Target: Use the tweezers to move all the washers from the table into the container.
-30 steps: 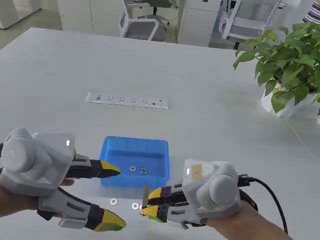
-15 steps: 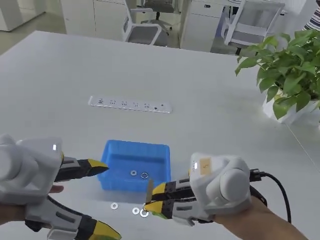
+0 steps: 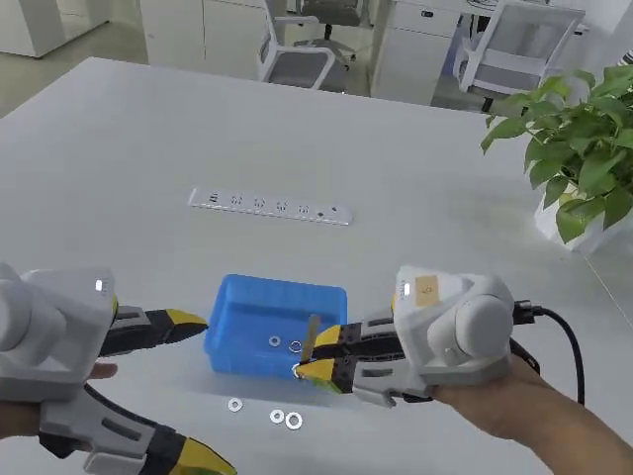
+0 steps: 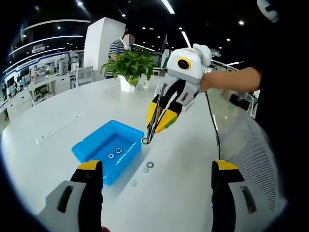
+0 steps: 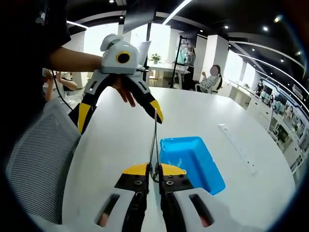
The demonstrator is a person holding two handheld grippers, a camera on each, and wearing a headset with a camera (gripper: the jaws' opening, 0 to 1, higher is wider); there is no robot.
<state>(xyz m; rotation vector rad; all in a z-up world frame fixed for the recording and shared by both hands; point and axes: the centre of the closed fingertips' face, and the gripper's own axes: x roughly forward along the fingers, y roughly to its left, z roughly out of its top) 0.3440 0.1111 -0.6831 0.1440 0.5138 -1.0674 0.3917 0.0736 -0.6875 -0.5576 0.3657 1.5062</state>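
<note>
- Against 0.5 s ago: finds the right gripper (image 3: 318, 364) lifted off the table (image 3: 445, 198), away from the loose washers (image 3: 277, 417), and brought up to the near wall of the blue container (image 3: 242, 361).
- Against the same frame: finds the left gripper (image 3: 198, 389) as it was, with jaws spread wide and nothing between them.
- Shows the right claw's jaws pressed together on the tweezers (image 3: 311, 341), whose tips point down ahead of the claw.
- At the tweezers' tip, just ahead of and below the right claw: 1 pinched washer (image 4: 145, 140) at the container's near rim, clearest in the left gripper view.
- Under the right claw and apart from it: 3 loose washers close together on the table.
- Just past the tweezers' tip, on the container floor: 2 binned washers (image 3: 284, 343).
- Off the left claw's upper jaw tip: the container's left wall, near but apart.
</note>
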